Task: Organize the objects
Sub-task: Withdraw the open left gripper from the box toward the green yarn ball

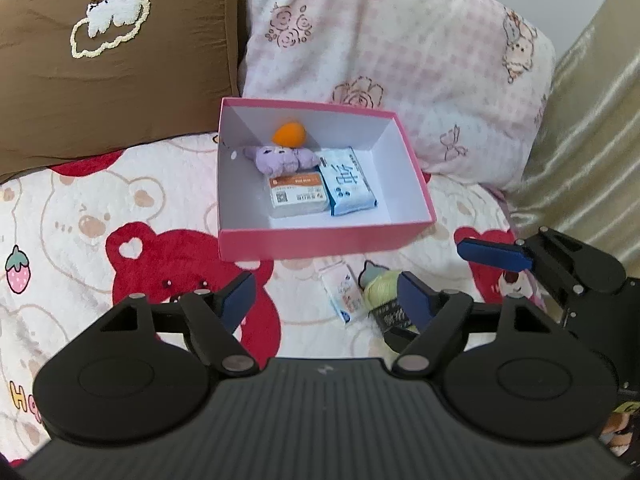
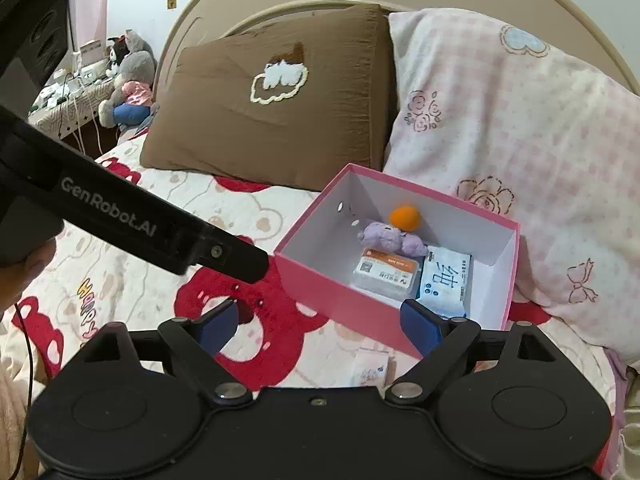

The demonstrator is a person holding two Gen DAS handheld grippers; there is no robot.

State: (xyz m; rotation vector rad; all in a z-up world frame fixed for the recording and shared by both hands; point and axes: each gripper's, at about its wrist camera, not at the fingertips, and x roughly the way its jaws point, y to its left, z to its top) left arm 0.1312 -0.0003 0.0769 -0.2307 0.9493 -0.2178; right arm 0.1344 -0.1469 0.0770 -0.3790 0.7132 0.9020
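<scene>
Both your grippers are open and hold nothing, and the pink box sits on the bed in front of them.

From the left: your left gripper (image 1: 326,300) has its jaws apart over the bear blanket (image 1: 80,216). The pink box (image 1: 320,242) lies past it, near the pillows, with an orange ball (image 1: 289,134), a purple plush toy (image 1: 280,158), an orange-and-white packet (image 1: 298,196) and a blue tissue pack (image 1: 348,182) inside. A small white packet (image 1: 342,294) and a yellow-green thing (image 1: 384,288) lie on the blanket just in front of the box. Your right gripper (image 2: 320,322) is open too.
</scene>
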